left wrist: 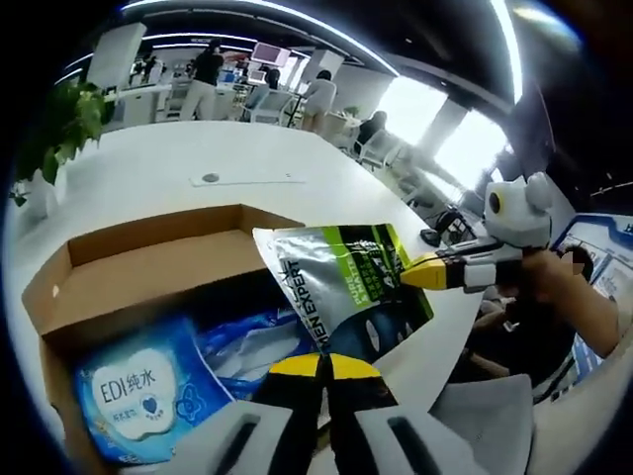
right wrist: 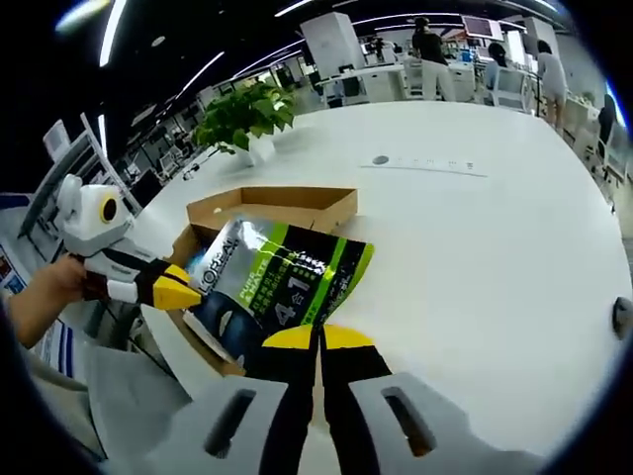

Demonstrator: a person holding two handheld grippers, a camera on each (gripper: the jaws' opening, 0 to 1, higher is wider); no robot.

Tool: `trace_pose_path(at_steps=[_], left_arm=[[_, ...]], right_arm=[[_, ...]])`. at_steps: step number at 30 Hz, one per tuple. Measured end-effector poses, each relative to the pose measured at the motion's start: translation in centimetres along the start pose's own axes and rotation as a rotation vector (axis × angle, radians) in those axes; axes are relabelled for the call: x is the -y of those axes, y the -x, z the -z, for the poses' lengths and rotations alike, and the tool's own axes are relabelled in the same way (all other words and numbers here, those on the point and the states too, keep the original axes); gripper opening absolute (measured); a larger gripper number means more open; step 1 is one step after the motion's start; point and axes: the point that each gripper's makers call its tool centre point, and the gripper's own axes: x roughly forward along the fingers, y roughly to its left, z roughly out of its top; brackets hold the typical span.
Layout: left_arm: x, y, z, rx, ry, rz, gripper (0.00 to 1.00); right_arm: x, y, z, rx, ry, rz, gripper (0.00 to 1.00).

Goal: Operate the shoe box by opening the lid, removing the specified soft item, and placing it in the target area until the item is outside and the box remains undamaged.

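Pouch (left wrist: 346,287), the soft silver, green and black one, is held up in the air over the open shoe box (left wrist: 148,267), with both grippers pinching it. In the left gripper view, the left gripper (left wrist: 324,368) is closed on the pouch's bottom edge, and the right gripper (left wrist: 427,273) is closed on its far side edge. In the right gripper view, the right gripper (right wrist: 318,338) bites the near edge of the pouch (right wrist: 282,282), and the left gripper (right wrist: 181,290) grips the end that hangs over the box (right wrist: 277,208). The pouch's long side runs from one gripper to the other. The box sits with its lid off on the white surface (right wrist: 475,257). A blue wipes pack (left wrist: 143,391) lies inside the box. To the right gripper's side the surface is bare, so I think the pouch should go that way next
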Motion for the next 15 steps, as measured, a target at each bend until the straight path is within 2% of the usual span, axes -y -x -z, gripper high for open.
trace_pose_path(at_steps=[15], left_arm=[[2.8,-3.5,-1.1,-0.021,-0.032,0.047,0.0]], right_arm=[[4.4,1.8,-0.2,-0.01,-0.024,0.068,0.0]])
